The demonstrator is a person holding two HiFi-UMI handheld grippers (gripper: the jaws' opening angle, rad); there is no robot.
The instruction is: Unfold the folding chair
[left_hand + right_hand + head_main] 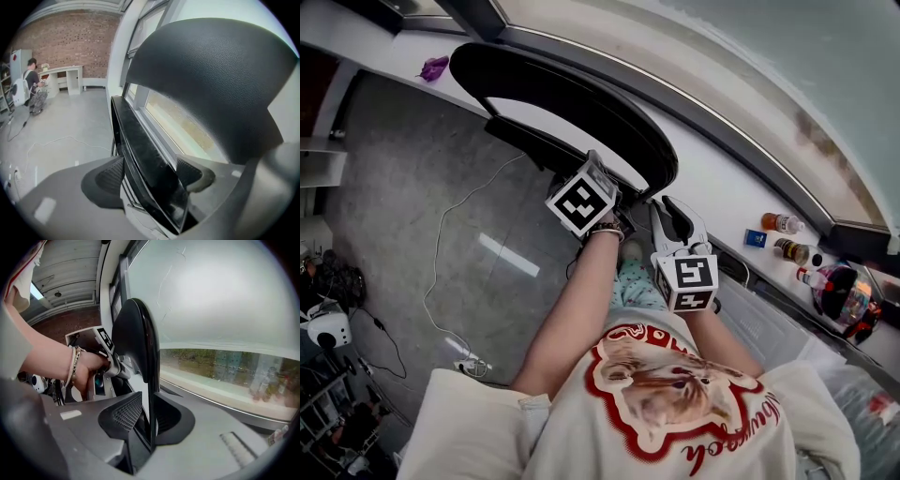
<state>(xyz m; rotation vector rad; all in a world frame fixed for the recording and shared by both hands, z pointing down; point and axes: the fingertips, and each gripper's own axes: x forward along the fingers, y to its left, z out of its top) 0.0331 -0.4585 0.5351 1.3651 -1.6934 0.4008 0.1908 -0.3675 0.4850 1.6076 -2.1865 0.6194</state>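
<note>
One folding chair point(581, 98) is counted. Two grippers are counted: left gripper point(150, 174), right gripper point(149, 417). Two marker cubes point(581, 202) are logged, one per gripper. On the sill point(722, 192), three bottles point(783, 223), one blue box point(756, 238) and one purple item point(434, 67) are counted. One white cable point(438, 253) is noted on the floor point(384, 187). One person point(33, 86) is counted in the background.
</note>
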